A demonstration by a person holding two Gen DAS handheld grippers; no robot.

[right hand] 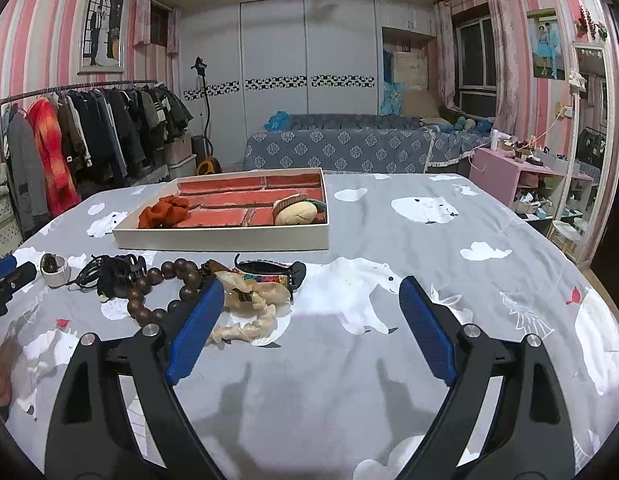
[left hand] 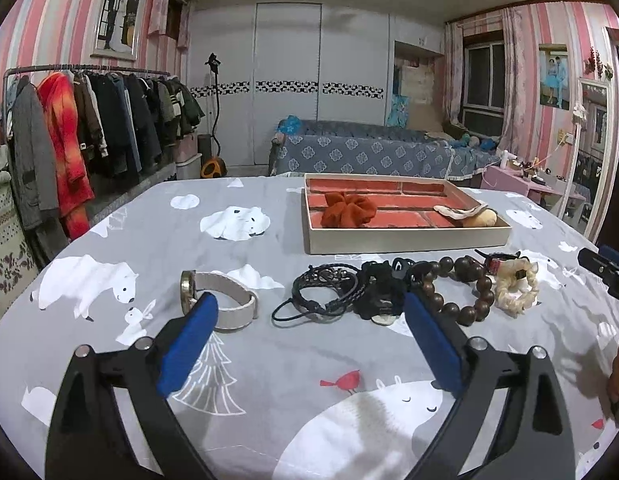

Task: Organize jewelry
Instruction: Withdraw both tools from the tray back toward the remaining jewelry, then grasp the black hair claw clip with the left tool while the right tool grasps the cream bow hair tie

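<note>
Right now your one container is the shallow cream tray (left hand: 405, 240) with a red brick-patterned floor, set on the grey bear-print bedspread (left hand: 269, 360) beyond the row of jewelry. It holds two things: a rust-orange scrunchie (left hand: 347, 210) toward its left side, and a tan plush piece with a striped strap (left hand: 469, 216) in its near right corner. From your right wrist you can see a dark green part on that plush piece, which the left view does not show.

The rest lies loose in a line in front of the tray. Counted from the left: one white-strapped watch (left hand: 221, 300), one tangle of black cords (left hand: 325, 292), one black claw clip (left hand: 383, 280), one brown wooden bead bracelet (left hand: 457, 288), one cream scrunchie (left hand: 515, 286) and one multicoloured woven band (right hand: 269, 272). The band shows clearly only from the right wrist; from the left it is a dark sliver behind the cream scrunchie.

Your left gripper (left hand: 309, 308) hangs low over the cloth with its blue fingers spread wide, clamping nothing, the watch just beside the left finger and the bracelet beside the right. Your right gripper (right hand: 311, 292) is likewise wide apart and empty, its left finger in front of the cream scrunchie.
</note>
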